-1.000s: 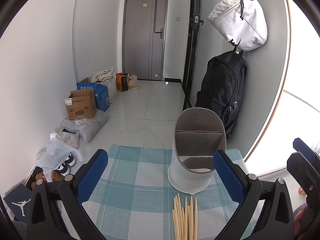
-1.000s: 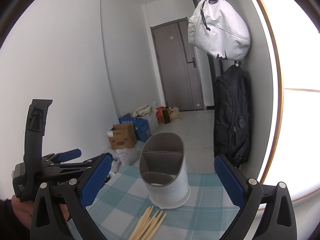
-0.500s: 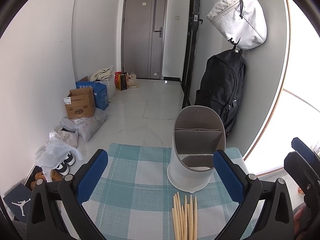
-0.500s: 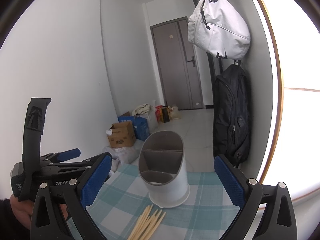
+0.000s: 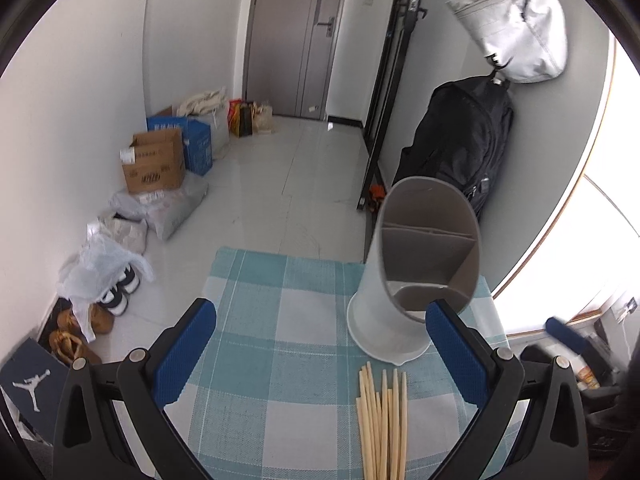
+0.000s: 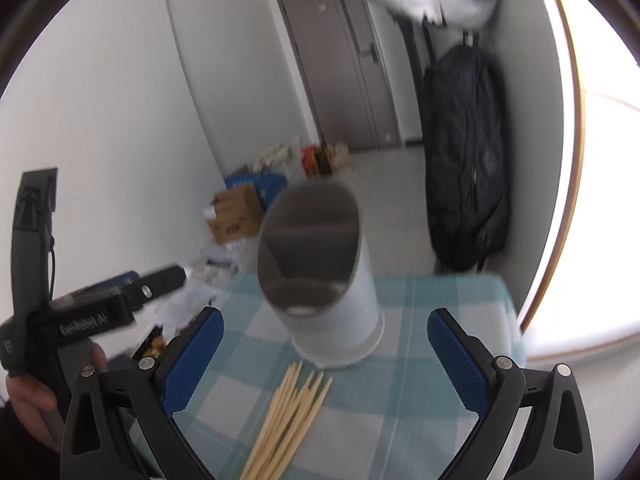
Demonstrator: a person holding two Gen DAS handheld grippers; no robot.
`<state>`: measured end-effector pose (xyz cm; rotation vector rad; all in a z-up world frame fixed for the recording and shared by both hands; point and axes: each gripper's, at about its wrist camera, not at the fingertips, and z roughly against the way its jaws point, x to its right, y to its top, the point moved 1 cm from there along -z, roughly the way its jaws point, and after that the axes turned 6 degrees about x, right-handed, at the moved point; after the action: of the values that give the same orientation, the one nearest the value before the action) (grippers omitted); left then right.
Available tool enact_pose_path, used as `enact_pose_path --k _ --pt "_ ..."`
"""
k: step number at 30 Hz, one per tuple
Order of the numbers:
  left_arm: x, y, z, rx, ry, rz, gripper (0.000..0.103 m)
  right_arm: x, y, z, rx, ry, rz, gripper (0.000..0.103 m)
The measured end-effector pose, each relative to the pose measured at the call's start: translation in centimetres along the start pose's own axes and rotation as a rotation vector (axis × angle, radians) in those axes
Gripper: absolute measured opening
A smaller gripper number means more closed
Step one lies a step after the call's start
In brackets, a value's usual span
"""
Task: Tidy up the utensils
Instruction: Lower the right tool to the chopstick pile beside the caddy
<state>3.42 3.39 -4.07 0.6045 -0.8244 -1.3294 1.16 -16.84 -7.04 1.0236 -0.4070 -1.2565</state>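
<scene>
chopsticks (image 6: 286, 416): light, stiff, roll easily | pinch bundle mid-length | right gripper (image 6: 326, 354) closing, nothing between | left gripper (image 5: 320, 354) spread, empty

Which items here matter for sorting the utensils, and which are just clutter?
For the job: chopsticks, divided utensil holder, both on the checked cloth.

Lying about: cardboard box, shoes, black backpack, white bag.
</scene>
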Motion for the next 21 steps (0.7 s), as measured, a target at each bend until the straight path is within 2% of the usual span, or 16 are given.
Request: enact_pose_path --k 5,7,8,9,10,11,14,15,21 --pt "-2.0 -0.3 -1.7 -0.066 0.015 0.055 0.102 0.5 -3.1 -5.1 -0.265 -0.007 -0.027 0.072" --pt "-2.6 -0.5 -2.3 -0.098 0.021 0.071 0.102 0.6 -4.5 -6.9 -0.352 -0.011 -0.039 0.053" --pt "-2.8 -0.6 -2.5 -0.11 0.023 0.076 0.102 0.6 -5.2 -7.7 -0.392 -0.012 -0.048 0.049" --pt "-3.0 -0.7 -2.8 -0.119 0.025 0.079 0.102 0.7 -5.7 -8.3 -0.422 -0.012 -0.052 0.039" --pt "-3.2 -0.8 -3.0 -0.131 0.025 0.082 0.102 0.6 -6.2 -8.8 -0.448 -0.023 -0.053 0.036" --pt "-3.4 -1.0 -3.1 -0.141 0.021 0.087 0.102 0.6 -6.5 -9.2 -0.463 -0.026 -0.057 0.031" --pt "-4.1 -1.3 -3.6 -0.183 0.026 0.101 0.102 0.2 -7.1 -10.1 -0.486 -0.049 -0.034 0.028" --pt "-4.3 -1.4 -3.8 -0.193 0.025 0.105 0.102 0.0 -7.2 -10.3 -0.487 -0.052 -0.03 0.024" --pt "-5.0 -2.2 -4.6 -0.267 0.03 0.11 0.102 -1.3 -7.4 -11.3 -0.502 -0.165 0.024 0.019"
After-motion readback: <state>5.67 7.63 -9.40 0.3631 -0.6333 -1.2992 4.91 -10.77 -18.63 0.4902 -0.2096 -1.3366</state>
